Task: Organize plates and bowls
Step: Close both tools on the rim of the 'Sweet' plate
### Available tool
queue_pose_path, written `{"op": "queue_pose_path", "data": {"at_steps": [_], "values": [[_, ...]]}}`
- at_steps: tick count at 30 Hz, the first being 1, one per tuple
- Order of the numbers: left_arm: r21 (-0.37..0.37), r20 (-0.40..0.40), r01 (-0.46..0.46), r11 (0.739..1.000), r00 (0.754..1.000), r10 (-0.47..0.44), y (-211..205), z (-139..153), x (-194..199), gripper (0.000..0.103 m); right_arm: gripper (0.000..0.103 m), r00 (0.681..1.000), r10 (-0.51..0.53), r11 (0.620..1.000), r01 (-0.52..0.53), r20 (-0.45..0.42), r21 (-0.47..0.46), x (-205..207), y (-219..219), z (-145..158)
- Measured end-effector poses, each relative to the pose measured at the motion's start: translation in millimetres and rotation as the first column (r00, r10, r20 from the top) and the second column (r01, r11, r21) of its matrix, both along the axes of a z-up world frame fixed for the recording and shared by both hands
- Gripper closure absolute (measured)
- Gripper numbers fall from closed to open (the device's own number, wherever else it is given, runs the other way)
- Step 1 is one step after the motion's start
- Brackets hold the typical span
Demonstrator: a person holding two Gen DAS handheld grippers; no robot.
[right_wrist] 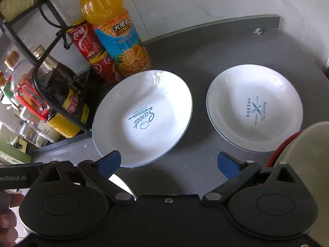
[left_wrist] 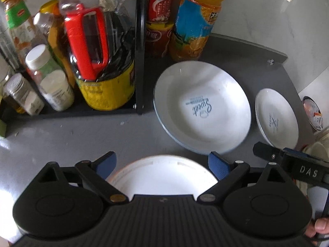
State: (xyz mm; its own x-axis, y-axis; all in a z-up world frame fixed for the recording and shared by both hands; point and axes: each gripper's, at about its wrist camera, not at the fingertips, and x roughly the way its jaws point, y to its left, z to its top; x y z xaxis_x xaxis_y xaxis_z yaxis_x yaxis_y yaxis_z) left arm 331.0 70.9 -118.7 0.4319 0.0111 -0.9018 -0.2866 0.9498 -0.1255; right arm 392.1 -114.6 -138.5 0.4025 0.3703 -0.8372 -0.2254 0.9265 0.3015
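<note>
- Left gripper (left_wrist: 162,162): jaws spread wide, nothing pinched. A white bowl (left_wrist: 162,177) sits directly under and between its blue fingertips (left_wrist: 218,165), close in; contact unclear.
- Right gripper (right_wrist: 168,163): jaws also spread, empty, above bare grey counter (right_wrist: 197,160).
- In the right wrist view, the left fingertip (right_wrist: 109,162) overlaps the near rim of the "Sweet" plate (right_wrist: 144,117); touching or above it, cannot tell.
- A pale bowl with a red edge (right_wrist: 304,144) sits at near right, beside the right gripper's right arm.
- "Sweet" plate: flat on the counter, ahead of both grippers, just right of the black rack (left_wrist: 139,61).
- "Bakery" plate (right_wrist: 255,111): right of the "Sweet" plate, close but apart, beyond the right fingertip.
- Far left: rack packed with condiment bottles, including a dark sauce jug with red handle (left_wrist: 90,41).
- Far: orange juice bottle (right_wrist: 115,35) and stacked red cans (right_wrist: 92,51) behind the "Sweet" plate, against the white wall (right_wrist: 205,0).
</note>
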Motion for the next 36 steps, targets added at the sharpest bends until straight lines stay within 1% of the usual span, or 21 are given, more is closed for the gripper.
{"op": "queue_pose_path", "data": {"at_steps": [2,3,5,7,9,11,12,14,16,18,20,22,26,29,31,33,36], "values": [[0.001,0.017,0.007,1.0,1.0,-0.007,0,-3,6,0.008,0.017,1.0,-0.004,1.0,0.004,0.003,-0.008,4,2,-5],[-0.004,0.023,0.009,1.0,1.0,-0.009,0,-4,8,0.009,0.019,1.0,-0.012,1.0,0.012,0.0,-0.016,7,2,-8],[-0.014,0.033,0.003,1.0,0.999,-0.003,1,-5,11,0.01,0.032,1.0,-0.023,1.0,0.023,-0.015,-0.012,11,1,-13],[-0.018,0.039,0.002,1.0,0.999,-0.001,2,-8,15,0.011,0.037,0.999,-0.032,0.999,0.032,-0.026,0.012,15,-1,-18],[-0.018,0.041,-0.01,1.0,0.999,0.011,4,-13,19,0.013,0.042,0.999,-0.038,0.999,0.039,-0.032,0.014,17,1,-23],[-0.029,0.036,-0.023,0.999,0.999,0.024,6,-20,22,0.02,0.049,0.998,-0.047,0.999,0.048,-0.041,0.01,21,2,-29],[-0.031,0.033,-0.026,0.999,0.999,0.027,7,-24,23,0.021,0.051,0.997,-0.054,0.998,0.054,-0.052,0.01,22,2,-32],[-0.036,0.026,-0.021,0.999,0.999,0.022,8,-31,26,0.029,0.062,0.996,-0.061,0.998,0.063,-0.071,0.02,25,2,-38],[-0.049,0.018,-0.013,0.999,1.0,0.013,8,-40,29,0.034,0.067,0.994,-0.067,0.997,0.07,-0.083,0.024,28,3,-44],[-0.045,0.022,-0.009,0.999,1.0,0.01,8,-47,30,0.038,0.07,0.995,-0.066,0.997,0.068,-0.081,0.026,30,5,-49],[-0.039,0.01,-0.004,0.999,1.0,0.005,8,-55,33,0.046,0.072,0.995,-0.064,0.997,0.066,-0.082,0.031,32,8,-53],[-0.053,0.007,-0.009,0.999,1.0,0.01,10,-60,35,0.05,0.072,0.995,-0.061,0.997,0.064,-0.079,0.041,33,9,-55],[-0.057,0.017,-0.012,0.998,1.0,0.013,10,-67,41,0.058,0.077,0.994,-0.065,0.997,0.069,-0.089,0.037,38,12,-62],[-0.071,0.026,-0.02,0.997,0.999,0.022,10,-70,44,0.063,0.077,0.993,-0.073,0.996,0.078,-0.092,0.046,42,12,-67],[-0.063,0.028,-0.026,0.998,0.999,0.027,10,-73,45,0.066,0.077,0.993,-0.078,0.996,0.082,-0.089,0.046,44,12,-70],[-0.08,0.03,-0.035,0.996,0.999,0.037,11,-75,46,0.068,0.077,0.992,-0.085,0.994,0.09,-0.095,0.054,47,12,-74],[-0.093,0.032,-0.046,0.995,0.998,0.049,13,-78,47,0.069,0.077,0.993,-0.089,0.994,0.093,-0.076,0.05,48,13,-75]]}}
